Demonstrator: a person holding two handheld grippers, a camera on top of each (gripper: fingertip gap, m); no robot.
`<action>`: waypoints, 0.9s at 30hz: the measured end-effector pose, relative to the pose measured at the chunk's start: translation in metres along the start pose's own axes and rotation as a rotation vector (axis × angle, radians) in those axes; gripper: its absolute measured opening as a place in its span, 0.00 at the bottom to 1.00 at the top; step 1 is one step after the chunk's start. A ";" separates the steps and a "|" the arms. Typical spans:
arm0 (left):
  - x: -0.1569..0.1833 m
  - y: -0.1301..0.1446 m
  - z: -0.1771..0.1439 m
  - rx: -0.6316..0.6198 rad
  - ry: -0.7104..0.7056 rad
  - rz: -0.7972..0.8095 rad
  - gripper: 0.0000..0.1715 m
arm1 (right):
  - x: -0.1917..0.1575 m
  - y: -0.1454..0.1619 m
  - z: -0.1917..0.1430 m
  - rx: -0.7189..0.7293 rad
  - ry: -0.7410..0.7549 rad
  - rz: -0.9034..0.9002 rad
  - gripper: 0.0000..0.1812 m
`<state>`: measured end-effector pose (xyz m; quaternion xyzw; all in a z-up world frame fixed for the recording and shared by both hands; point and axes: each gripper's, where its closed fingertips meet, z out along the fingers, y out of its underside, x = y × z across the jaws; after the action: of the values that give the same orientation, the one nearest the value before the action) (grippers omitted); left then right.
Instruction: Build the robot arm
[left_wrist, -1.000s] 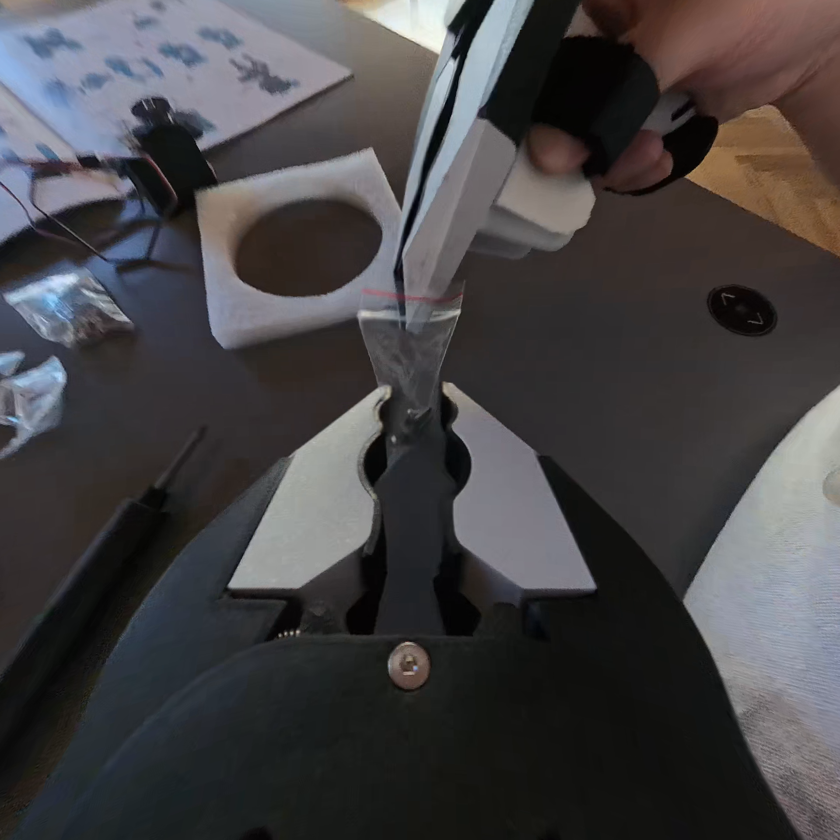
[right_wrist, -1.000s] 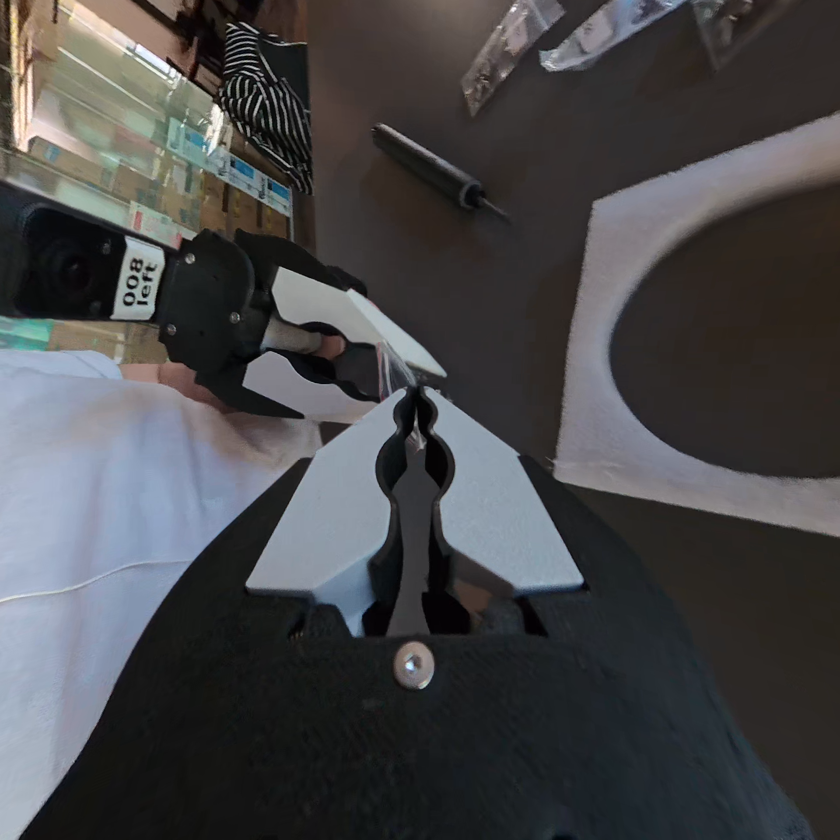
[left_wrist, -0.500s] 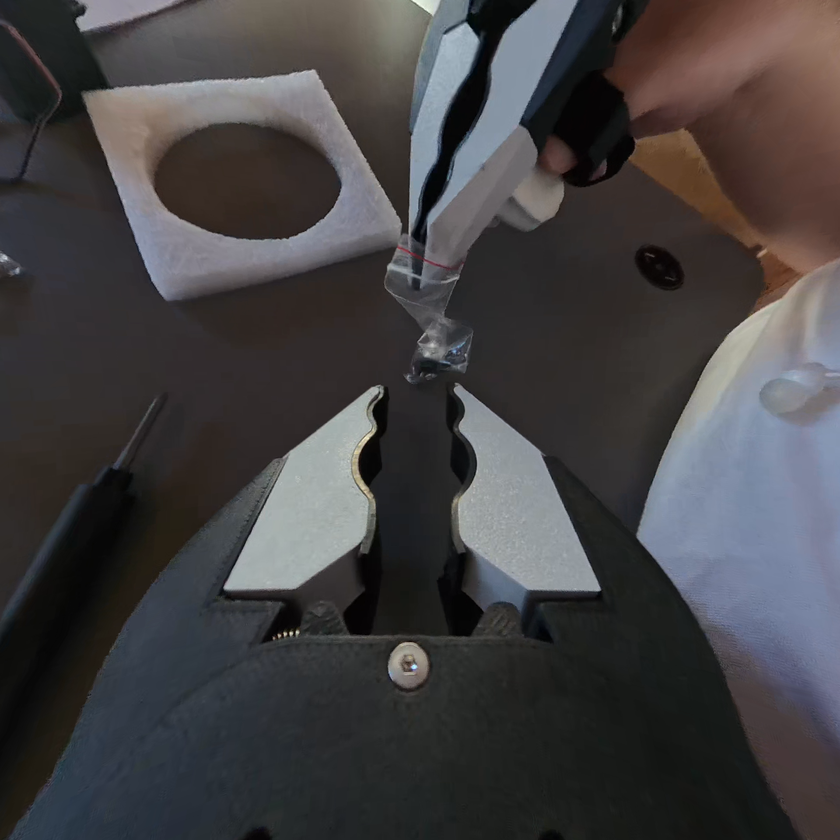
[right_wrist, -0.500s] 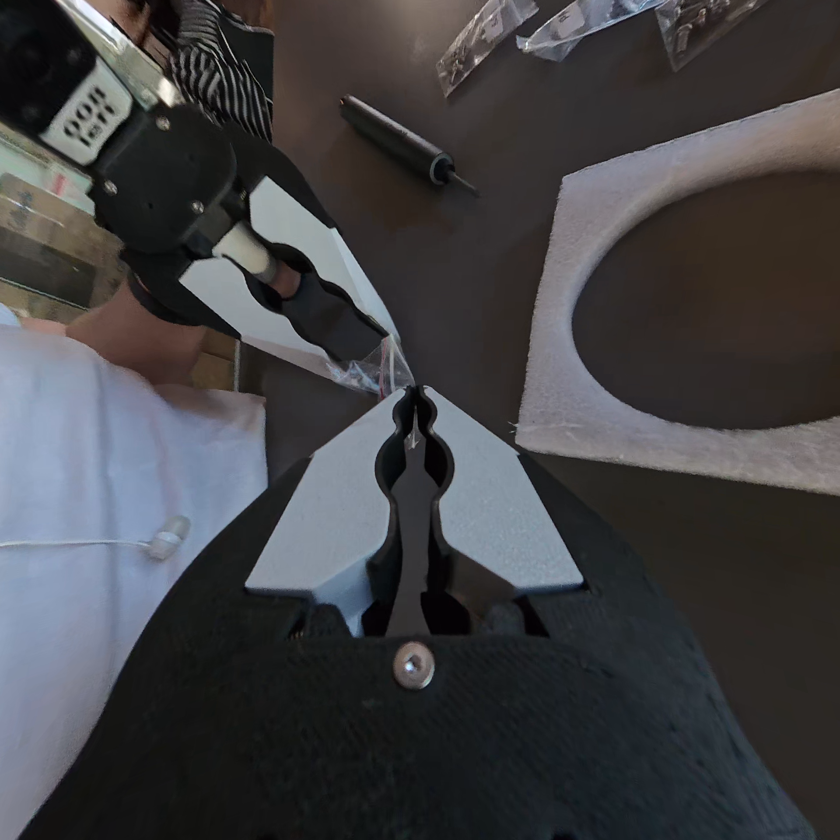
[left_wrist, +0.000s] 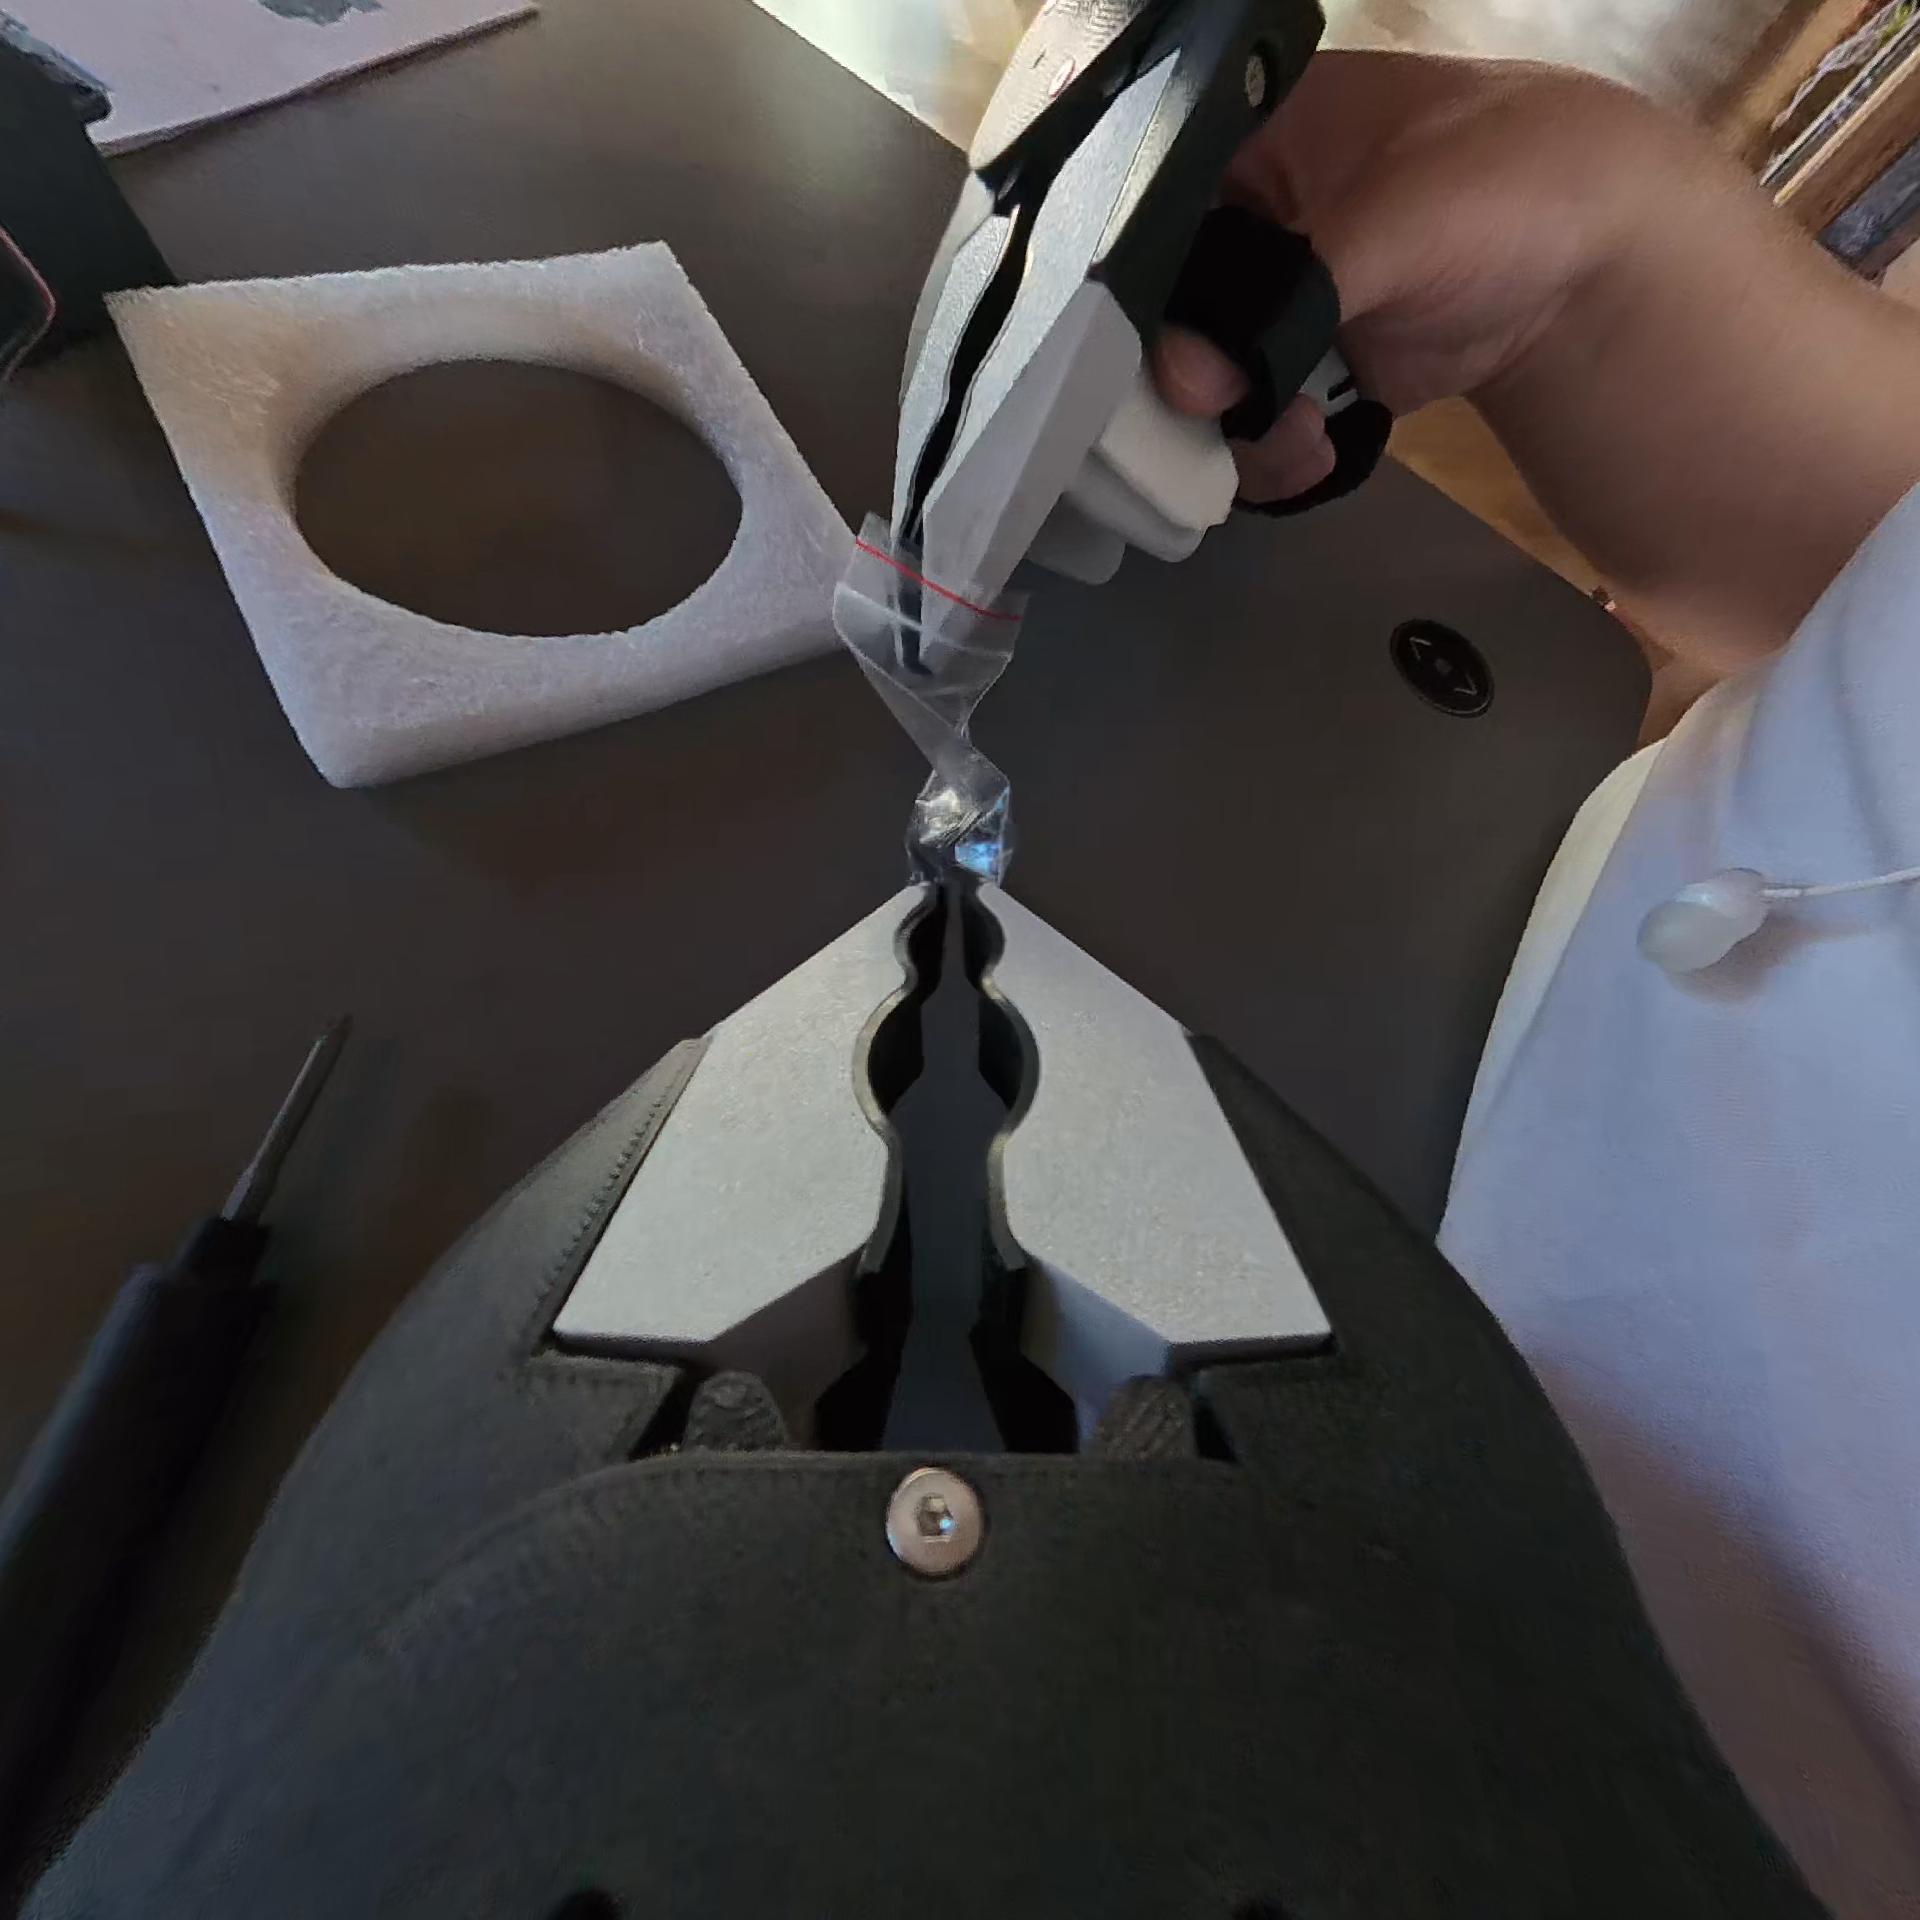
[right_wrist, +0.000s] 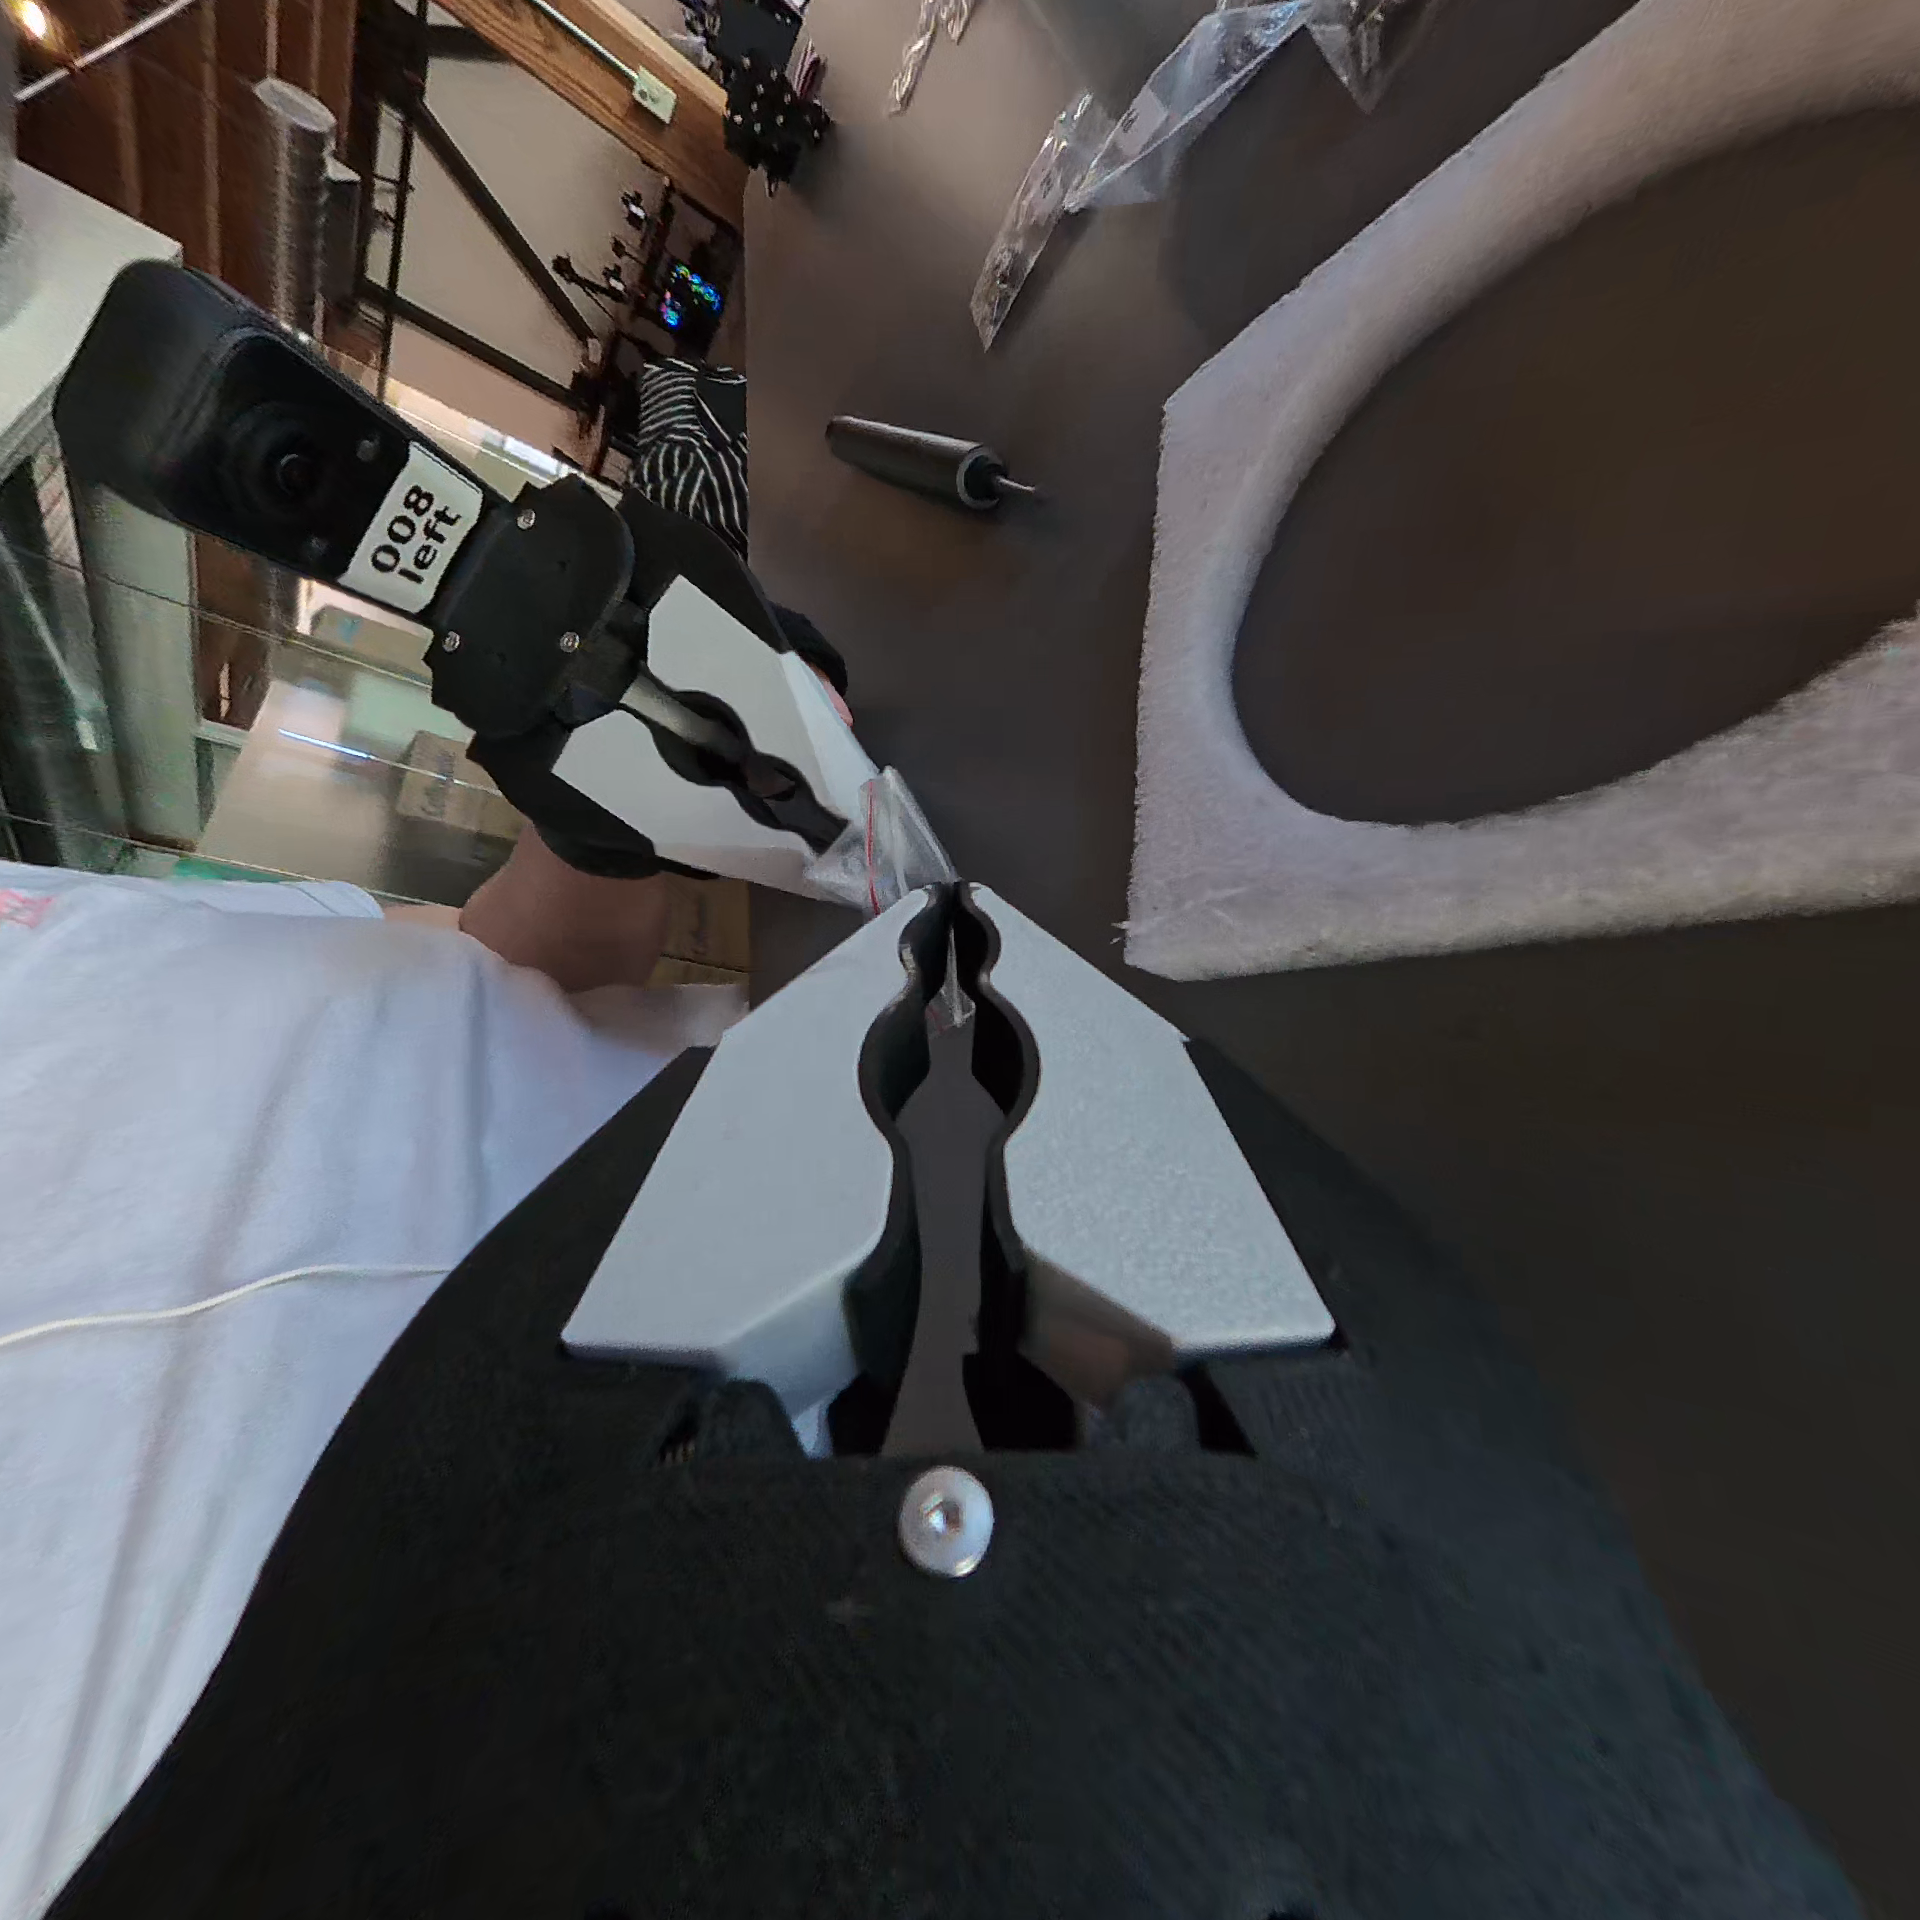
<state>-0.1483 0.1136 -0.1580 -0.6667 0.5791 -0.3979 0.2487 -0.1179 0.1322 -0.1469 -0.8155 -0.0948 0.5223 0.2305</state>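
A small clear zip bag (left_wrist: 928, 665) with a red line and small dark parts in its lower end hangs twisted between my two grippers above the dark table (left_wrist: 1195, 790). My left gripper (left_wrist: 951, 896) is shut on the bag's lower end. My right gripper (left_wrist: 914, 592) comes down from above and is shut on the bag's top edge. In the right wrist view my right gripper (right_wrist: 951, 896) pinches the bag (right_wrist: 894, 844), and the left gripper (right_wrist: 844, 844) holds it from the left.
A white foam square with a round hole (left_wrist: 239, 416) lies on the table to the left, also in the right wrist view (right_wrist: 1455, 873). A black screwdriver (left_wrist: 156, 1299) lies near left. Several small plastic bags (right_wrist: 1143, 125) lie farther off. A person's white shirt (left_wrist: 1714, 1247) is at the right. About 4 cm separates my left fingertips from my right.
My left gripper opened and let go of the bag half a second ago, then shut again on its lower end. The bag is now twisted. My right gripper kept its hold.
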 end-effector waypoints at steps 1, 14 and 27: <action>-0.002 0.001 -0.001 -0.004 -0.011 -0.003 0.06 | 0.001 0.000 0.000 -0.001 0.003 0.001 0.00; -0.012 -0.002 0.003 -0.008 0.017 -0.141 0.00 | 0.010 0.000 0.000 0.011 0.018 0.040 0.00; -0.010 0.007 -0.007 -0.021 0.218 -0.500 0.00 | 0.010 -0.003 -0.003 -0.010 0.161 -0.358 0.07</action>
<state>-0.1576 0.1231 -0.1621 -0.7448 0.4240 -0.5103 0.0721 -0.1101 0.1379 -0.1529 -0.8260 -0.2220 0.4055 0.3226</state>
